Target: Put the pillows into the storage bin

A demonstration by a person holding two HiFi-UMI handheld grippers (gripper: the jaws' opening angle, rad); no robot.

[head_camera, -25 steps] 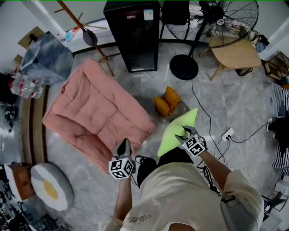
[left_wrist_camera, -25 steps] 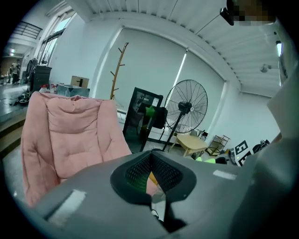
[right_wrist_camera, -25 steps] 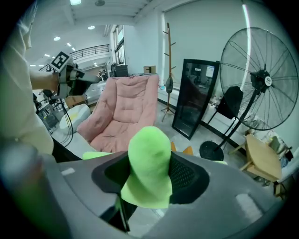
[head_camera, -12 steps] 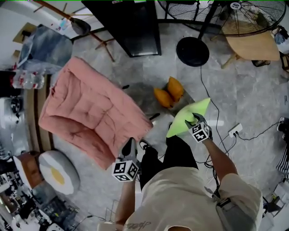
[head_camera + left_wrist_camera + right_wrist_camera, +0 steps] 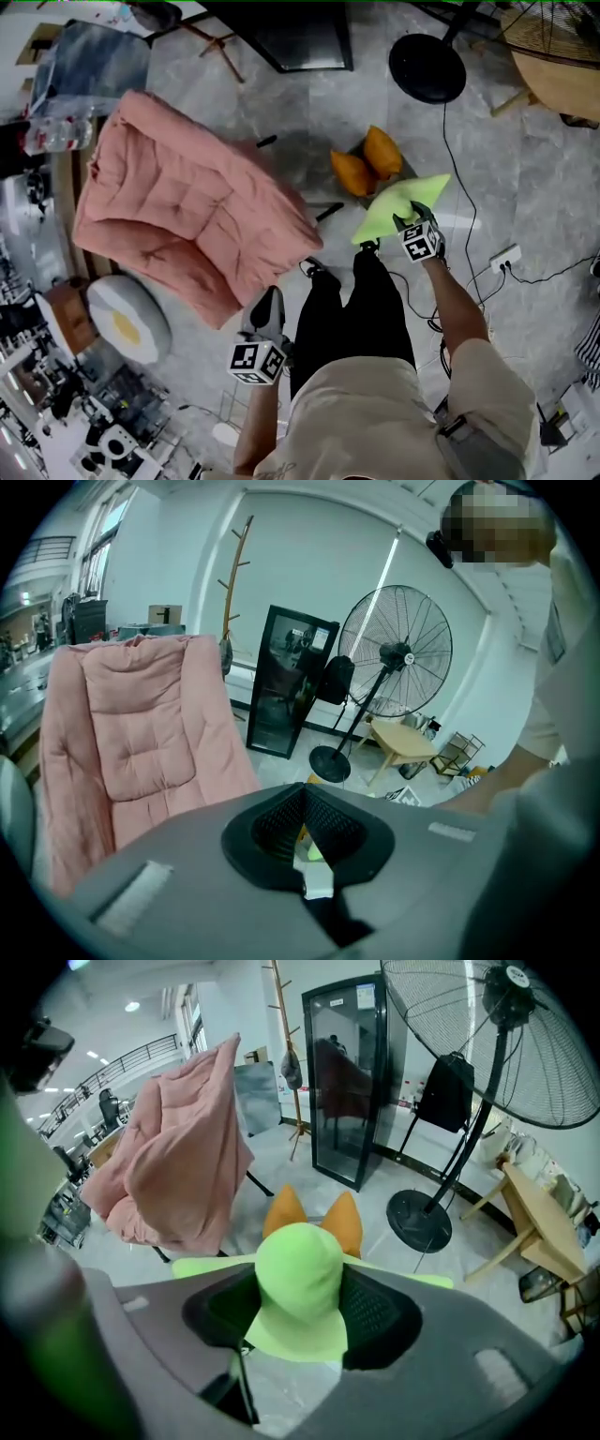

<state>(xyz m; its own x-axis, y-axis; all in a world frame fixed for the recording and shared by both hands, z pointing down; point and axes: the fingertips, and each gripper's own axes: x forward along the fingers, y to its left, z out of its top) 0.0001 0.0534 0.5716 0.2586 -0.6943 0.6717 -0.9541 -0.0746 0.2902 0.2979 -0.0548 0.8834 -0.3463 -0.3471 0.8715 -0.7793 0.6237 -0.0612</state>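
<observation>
Nearest the person, the left hand-held gripper (image 5: pixel 268 300) hangs low with its jaws together and nothing between them. Further out, the right hand-held gripper (image 5: pixel 405 218) is clamped, jaws partly apart, on a bunched fold of the lime-green pillow (image 5: pixel 398 199). Over the last second it has come down and forward, so the pillow, a moment ago well apart from the two orange pillows (image 5: pixel 367 161), now hangs just beside them, its far edge almost over them. They seem to sit in the storage bin (image 5: pixel 409 170), whose walls are hard to make out, so the drop looks close. The green pillow is thin, soft and flat, sagging from the pinch.
</observation>
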